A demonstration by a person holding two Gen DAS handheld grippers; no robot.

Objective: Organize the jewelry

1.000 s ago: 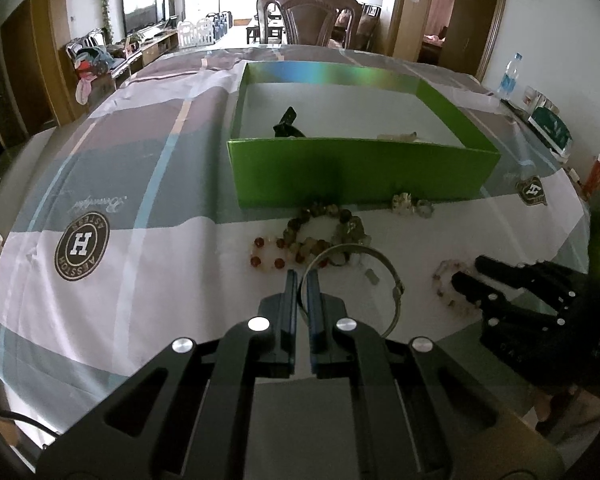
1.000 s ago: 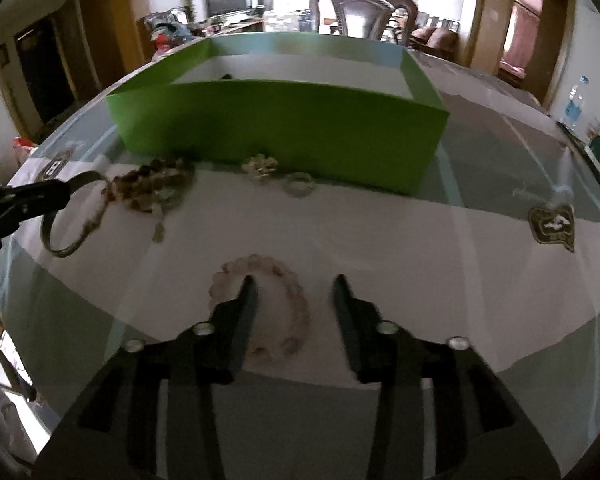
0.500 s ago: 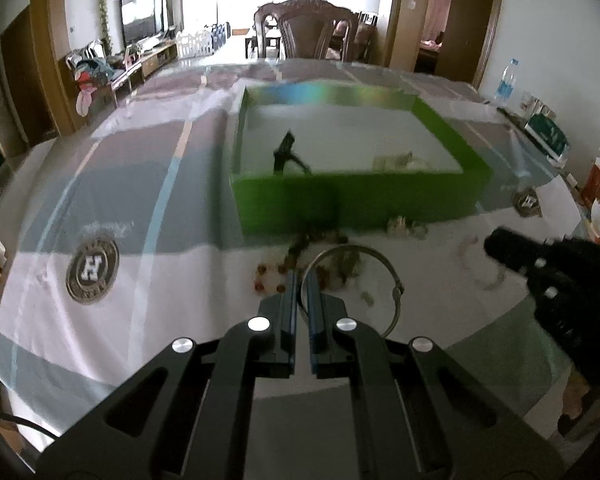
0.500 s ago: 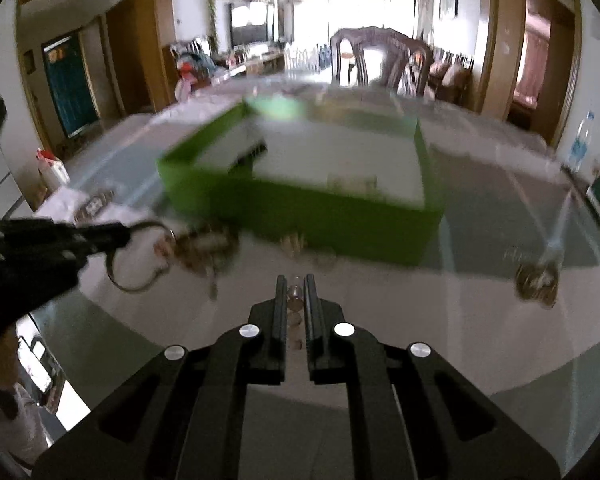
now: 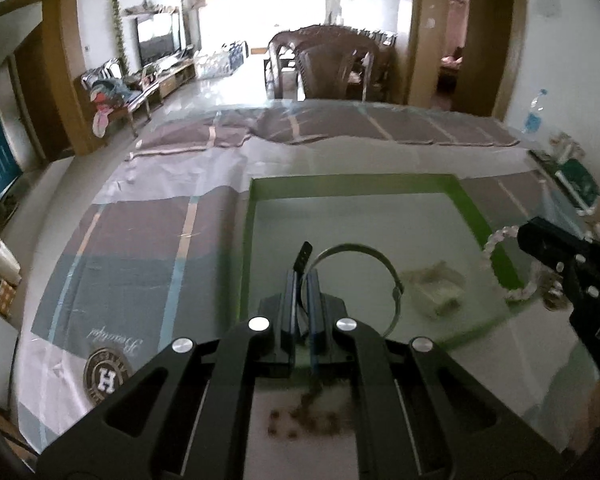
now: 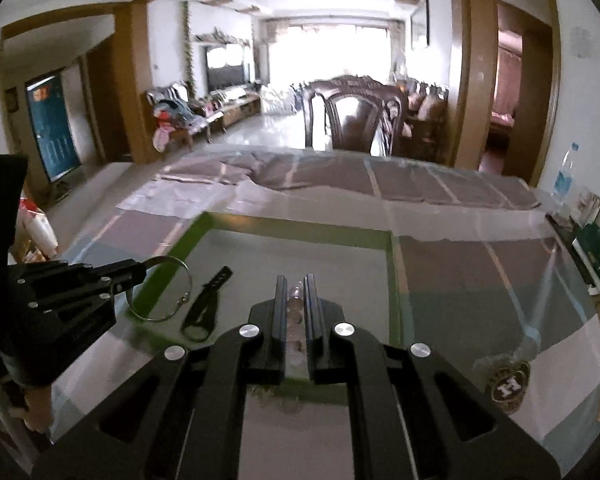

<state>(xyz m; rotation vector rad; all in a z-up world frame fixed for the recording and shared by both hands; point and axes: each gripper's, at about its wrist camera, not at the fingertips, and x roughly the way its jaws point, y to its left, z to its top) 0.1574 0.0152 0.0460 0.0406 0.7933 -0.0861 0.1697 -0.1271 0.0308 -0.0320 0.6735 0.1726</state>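
both hand-held grippers hang over the green box (image 5: 476, 216) with loads. the left hand-held gripper (image 5: 302, 280) is clamped on a metal bangle (image 5: 380, 260) at the box's near left; the right hand-held gripper (image 6: 296, 292) is clamped on a pale bead bracelet (image 6: 294, 308) near its middle. a black strap (image 6: 206, 300) and a pale piece (image 5: 436, 286) already lie inside. dark beads (image 5: 304, 424) remain on the tabletop (image 5: 140, 240), blurred and partly hidden behind the left fingers, so their count is unclear.
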